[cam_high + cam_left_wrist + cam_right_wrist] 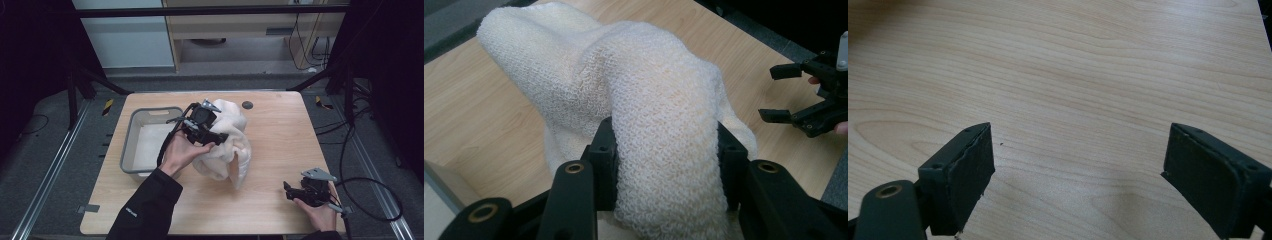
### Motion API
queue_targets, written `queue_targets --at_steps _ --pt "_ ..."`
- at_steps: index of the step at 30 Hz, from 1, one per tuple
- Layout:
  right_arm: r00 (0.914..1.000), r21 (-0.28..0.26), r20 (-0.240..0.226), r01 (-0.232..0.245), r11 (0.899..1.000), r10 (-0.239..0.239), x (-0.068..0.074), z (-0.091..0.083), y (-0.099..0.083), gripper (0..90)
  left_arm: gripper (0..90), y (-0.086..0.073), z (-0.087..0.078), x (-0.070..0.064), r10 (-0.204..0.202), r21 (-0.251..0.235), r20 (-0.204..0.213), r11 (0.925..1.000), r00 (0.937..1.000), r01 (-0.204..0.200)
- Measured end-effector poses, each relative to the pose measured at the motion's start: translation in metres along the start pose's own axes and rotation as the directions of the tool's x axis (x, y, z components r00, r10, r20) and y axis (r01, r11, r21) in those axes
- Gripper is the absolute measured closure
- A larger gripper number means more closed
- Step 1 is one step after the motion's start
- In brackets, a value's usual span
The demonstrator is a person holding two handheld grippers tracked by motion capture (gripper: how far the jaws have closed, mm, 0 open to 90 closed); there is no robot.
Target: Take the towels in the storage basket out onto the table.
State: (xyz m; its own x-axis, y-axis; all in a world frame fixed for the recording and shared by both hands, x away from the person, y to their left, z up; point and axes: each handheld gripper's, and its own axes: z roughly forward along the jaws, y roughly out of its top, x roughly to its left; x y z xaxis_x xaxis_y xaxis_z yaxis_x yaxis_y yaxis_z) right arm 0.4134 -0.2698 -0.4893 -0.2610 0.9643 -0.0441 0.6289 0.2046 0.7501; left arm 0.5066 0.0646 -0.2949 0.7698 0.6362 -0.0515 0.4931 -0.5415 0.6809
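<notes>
A fold of the cream knit cloth sits pinched between the left gripper fingers.

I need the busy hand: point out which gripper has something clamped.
The left gripper, shut on the cream knitted cloth beside the grey bin. The right gripper is open over bare table.

A light wooden table carries a shallow grey plastic tub on its left half. Just right of the tub, near the table's middle, a bunched cream knitted cloth lies on the wood. The left gripper sits over the cloth's left part, between tub and cloth, with a fold of cloth between its jaws. The right gripper rests at the near right corner, well apart from the cloth. A small dark round disc lies behind the cloth, near the far edge.
</notes>
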Motion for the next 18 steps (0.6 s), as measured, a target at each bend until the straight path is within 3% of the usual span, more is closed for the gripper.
queue_targets --at_steps 18 --pt "1.0 0.006 0.006 0.004 1.0 -0.004 -0.001 0.0 0.0 12.7 55.8 -0.009 0.048 0.001 -0.015 0.035 0.026 0.9993 0.9995 0.014"
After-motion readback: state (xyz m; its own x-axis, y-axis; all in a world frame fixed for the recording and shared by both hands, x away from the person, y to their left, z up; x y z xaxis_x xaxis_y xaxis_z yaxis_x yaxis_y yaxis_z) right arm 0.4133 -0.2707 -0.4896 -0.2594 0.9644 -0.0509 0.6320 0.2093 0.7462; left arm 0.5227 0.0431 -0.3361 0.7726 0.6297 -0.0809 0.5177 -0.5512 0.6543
